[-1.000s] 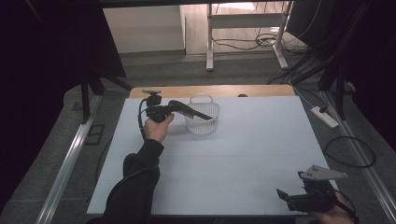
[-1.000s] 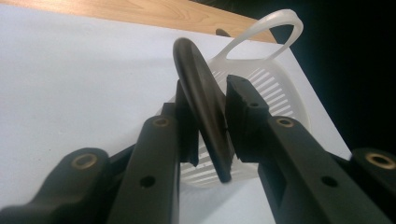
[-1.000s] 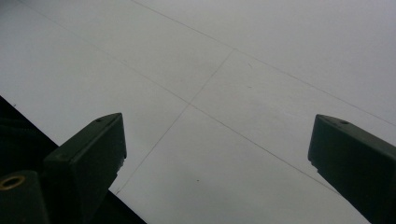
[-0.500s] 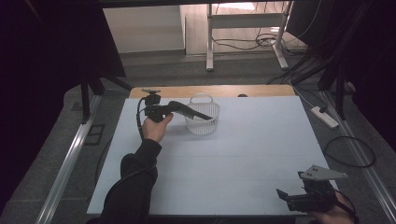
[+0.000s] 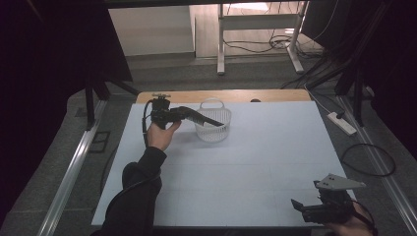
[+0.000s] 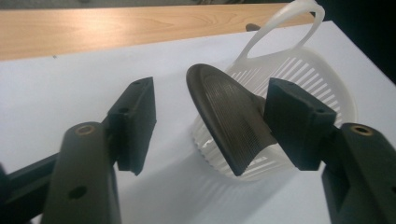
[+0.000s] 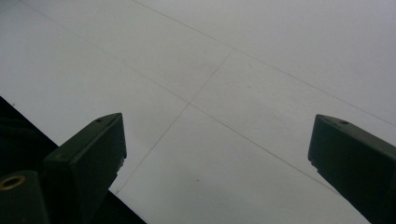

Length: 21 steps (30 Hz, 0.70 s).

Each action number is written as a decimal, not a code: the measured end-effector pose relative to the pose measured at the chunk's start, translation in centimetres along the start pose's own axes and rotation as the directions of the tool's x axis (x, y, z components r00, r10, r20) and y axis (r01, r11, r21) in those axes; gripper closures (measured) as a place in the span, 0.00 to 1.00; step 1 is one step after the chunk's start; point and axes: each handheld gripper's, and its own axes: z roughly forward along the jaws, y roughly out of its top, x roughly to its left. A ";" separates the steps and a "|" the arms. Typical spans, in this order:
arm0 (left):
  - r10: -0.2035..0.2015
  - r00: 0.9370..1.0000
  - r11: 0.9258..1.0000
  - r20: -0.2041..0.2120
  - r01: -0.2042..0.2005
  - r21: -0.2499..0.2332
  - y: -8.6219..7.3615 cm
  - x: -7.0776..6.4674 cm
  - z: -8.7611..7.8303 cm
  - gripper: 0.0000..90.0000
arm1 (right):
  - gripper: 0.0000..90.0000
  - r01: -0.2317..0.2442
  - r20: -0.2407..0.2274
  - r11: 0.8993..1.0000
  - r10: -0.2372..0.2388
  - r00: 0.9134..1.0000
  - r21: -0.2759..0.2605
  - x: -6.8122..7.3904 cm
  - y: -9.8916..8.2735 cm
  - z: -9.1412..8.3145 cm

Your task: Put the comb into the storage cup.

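1. The left gripper [image 5: 209, 119] hovers over a white slatted basket [image 5: 214, 126] at twelve o'clock on the white table [image 5: 255, 162].
2. Its jaws have just been opening; a dark mesh-textured scoop-like piece [image 6: 229, 116] leans against one pad, the other pad apart from it.
3. To drop it cleanly, widen fully above the basket's middle.
4. The right gripper [image 5: 309, 209], at five o'clock, is spread wide, empty.

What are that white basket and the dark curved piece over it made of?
The basket looks like thin white moulded plastic: slotted walls, slightly translucent, with a looped handle. The dark curved piece seems to be matte grey-brown plastic or rubber with a fine ridged grid; which of the two is unclear.
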 end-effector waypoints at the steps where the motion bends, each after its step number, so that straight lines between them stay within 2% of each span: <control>1: 0.012 1.000 1.000 -0.006 -0.012 -0.001 0.0 -0.1 -0.1 0.38 | 0.06 0.000 0.000 1.000 0.000 1.000 0.000 0.0 0.0 0.0; 2: 0.040 0.999 0.999 -0.026 -0.040 0.001 0.1 -0.2 -0.3 0.36 | 0.06 -0.001 0.000 1.000 0.001 1.000 0.001 0.0 0.0 0.0; 8: 0.099 0.993 0.995 -0.064 -0.099 0.000 0.1 -0.7 -0.6 0.29 | 0.06 -0.001 0.001 1.000 0.001 1.000 0.002 0.0 0.0 0.0; 9: 0.122 0.989 0.992 -0.080 -0.122 0.004 0.2 -0.8 -0.8 0.28 | 0.06 -0.001 0.001 1.000 0.001 1.000 0.002 0.0 0.0 0.0; 10: 0.122 0.989 0.992 -0.080 -0.122 0.004 0.2 -0.8 -0.8 0.27 | 0.06 -0.001 0.001 1.000 0.001 1.000 0.002 0.0 0.0 0.0; 11: 0.141 0.986 0.990 -0.090 -0.141 0.006 0.2 -0.9 -1.0 0.26 | 0.06 0.000 0.002 1.000 0.000 1.000 0.002 0.0 0.0 0.0; 16: 0.153 0.983 0.988 -0.096 -0.154 0.006 0.3 -1.0 -1.4 0.23 | 0.06 -0.001 0.001 1.000 0.001 1.000 0.002 0.0 0.0 0.0; 17: 0.166 0.981 0.986 -0.100 -0.166 0.010 0.3 -1.0 -1.5 0.21 | 0.06 0.000 0.001 1.000 0.000 1.000 0.002 0.0 0.0 0.0; 21: 0.187 0.978 0.982 -0.096 -0.186 0.013 0.3 -1.2 -1.9 0.17 | 0.06 0.000 0.002 1.000 0.000 1.000 0.002 0.0 0.0 0.0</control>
